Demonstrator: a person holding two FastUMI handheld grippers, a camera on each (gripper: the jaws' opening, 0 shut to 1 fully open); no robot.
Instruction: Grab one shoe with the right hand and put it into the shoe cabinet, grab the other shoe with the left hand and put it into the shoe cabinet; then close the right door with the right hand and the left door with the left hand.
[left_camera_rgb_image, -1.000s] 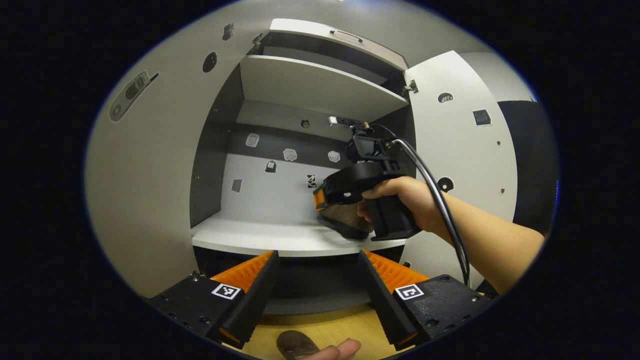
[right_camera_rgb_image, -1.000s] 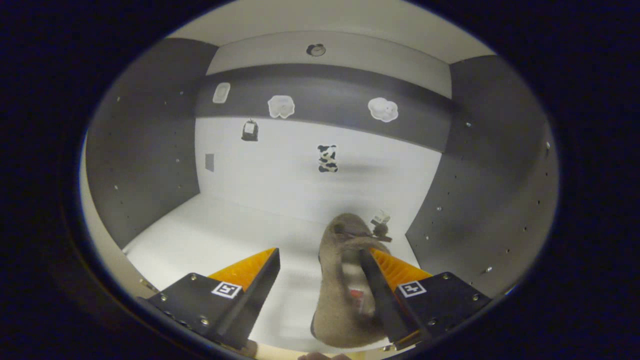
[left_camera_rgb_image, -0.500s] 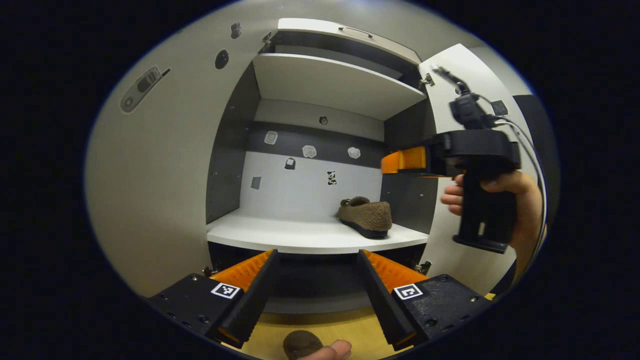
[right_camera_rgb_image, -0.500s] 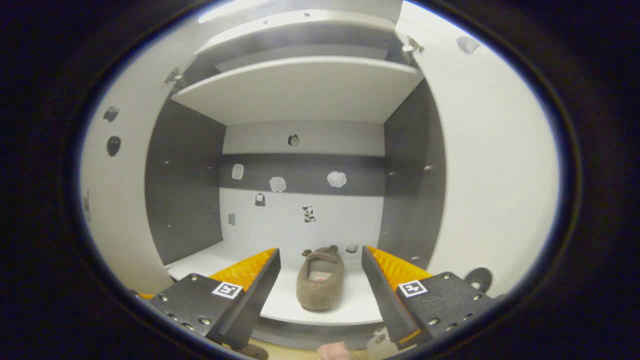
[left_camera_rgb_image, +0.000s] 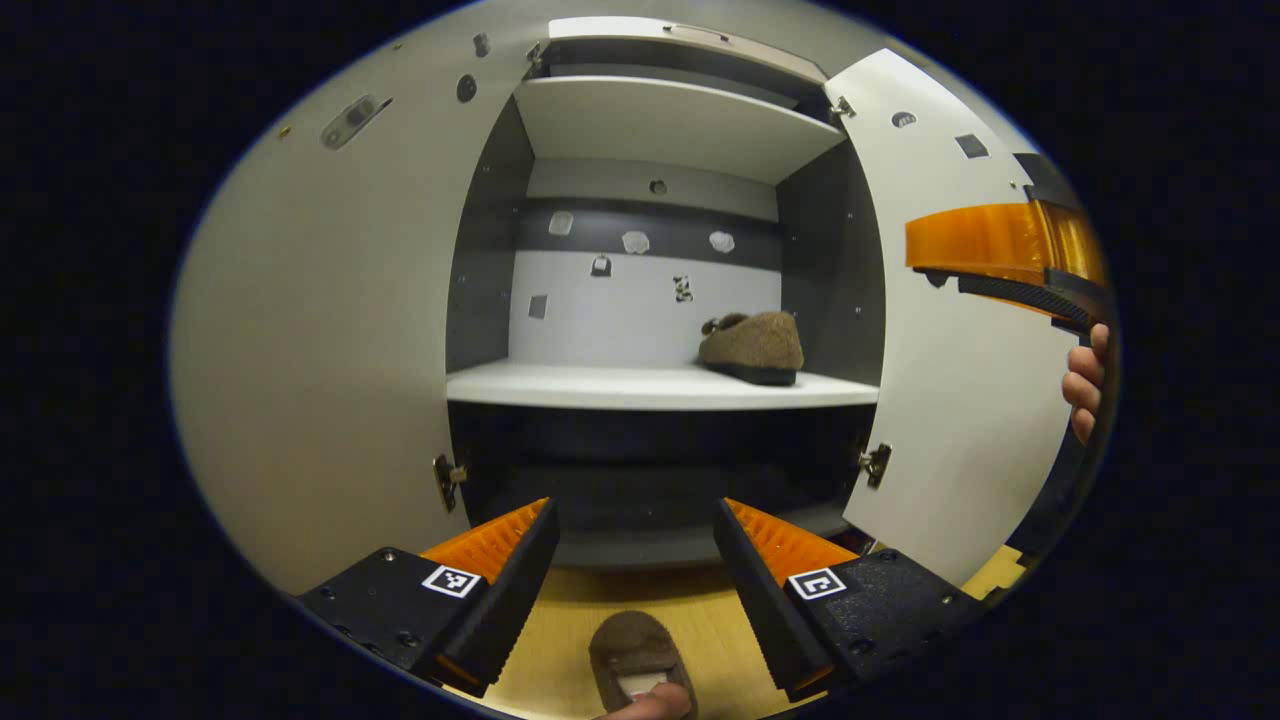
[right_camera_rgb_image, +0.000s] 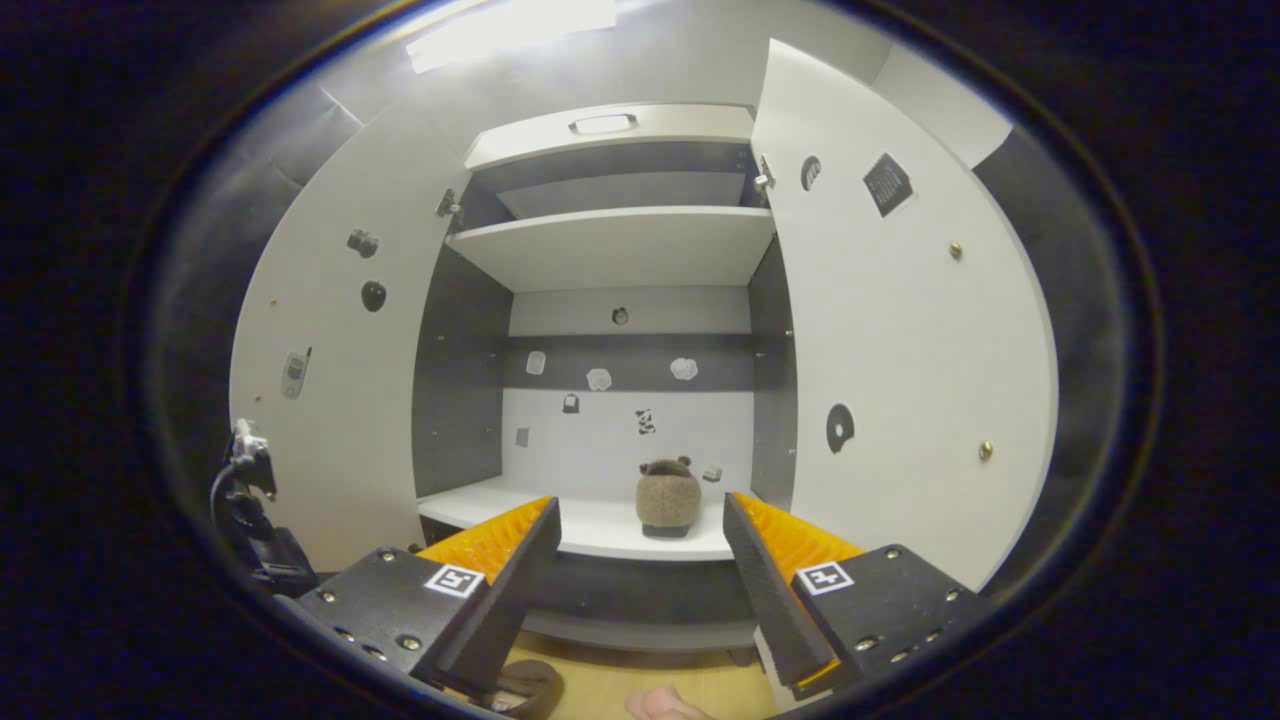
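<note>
The left gripper (left_camera_rgb_image: 632, 555) has its jaws wide and empty above a brown slipper (left_camera_rgb_image: 636, 655) on the wooden floor (left_camera_rgb_image: 545, 660). The right gripper (right_camera_rgb_image: 640, 555) is likewise spread, holding nothing. The other slipper (right_camera_rgb_image: 668, 497) sits at the right on the shoe cabinet's shelf (right_camera_rgb_image: 590, 528), between both open doors (right_camera_rgb_image: 900, 350).

The second shoe (left_camera_rgb_image: 638, 655) is cut off at the left gripper view's bottom edge. The right gripper (left_camera_rgb_image: 1005, 255) runs off its right edge. Back-wall stickers (right_camera_rgb_image: 598, 379) are too small to tell.
</note>
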